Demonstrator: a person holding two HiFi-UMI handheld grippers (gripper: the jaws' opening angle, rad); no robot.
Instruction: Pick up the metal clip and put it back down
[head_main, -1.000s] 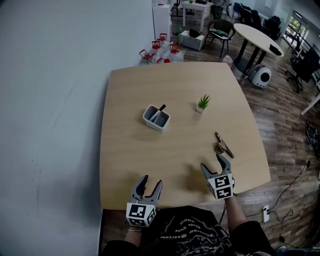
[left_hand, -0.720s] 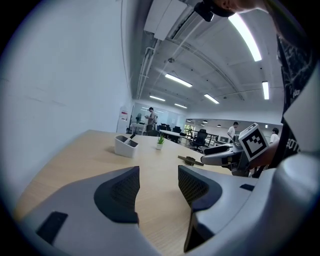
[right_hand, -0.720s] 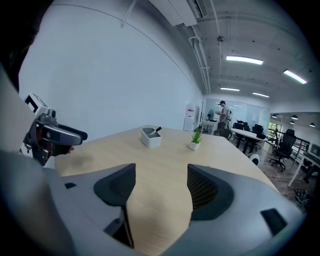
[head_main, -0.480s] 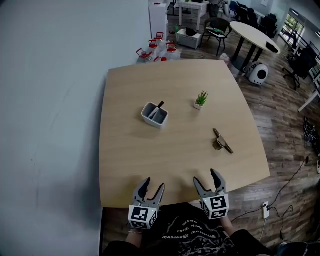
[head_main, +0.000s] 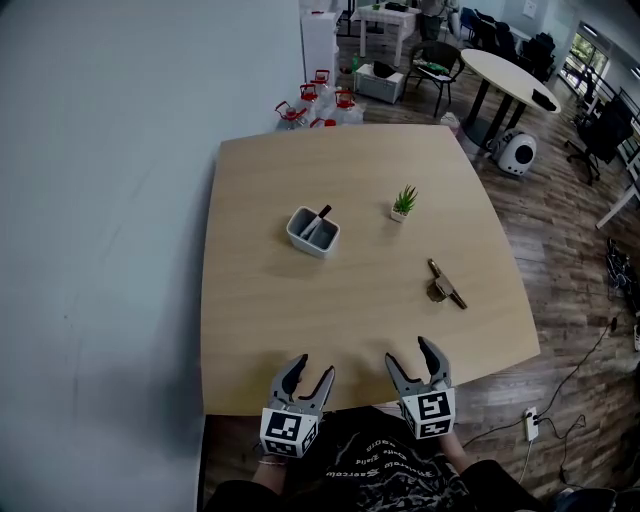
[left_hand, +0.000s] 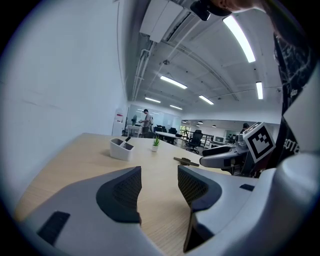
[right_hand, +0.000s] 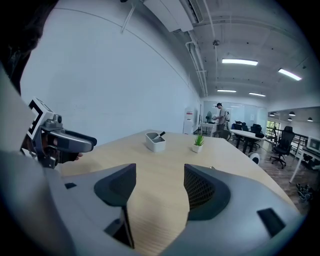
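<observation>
The metal clip (head_main: 445, 286) lies flat on the wooden table (head_main: 260, 320) toward its right edge; in the left gripper view the clip (left_hand: 185, 160) shows as a thin dark bar. My right gripper (head_main: 414, 362) stands open at the table's near edge, well short of the clip, nothing between its jaws. My left gripper (head_main: 307, 376) is open too, near the front edge at the left. In the right gripper view the right gripper (right_hand: 159, 187) points across bare wood, with the left gripper's fingers (right_hand: 70, 141) at the left.
A white pen holder (head_main: 313, 233) with a dark pen stands mid-table, and a small potted plant (head_main: 405, 204) to its right. Water jugs (head_main: 318, 103) stand on the floor behind the table. A round table (head_main: 515, 77) and chairs are at the back right.
My right gripper has pulled back from beside the clip to the table's near edge, empty. The clip lies where it was left. The left gripper has hardly moved.
</observation>
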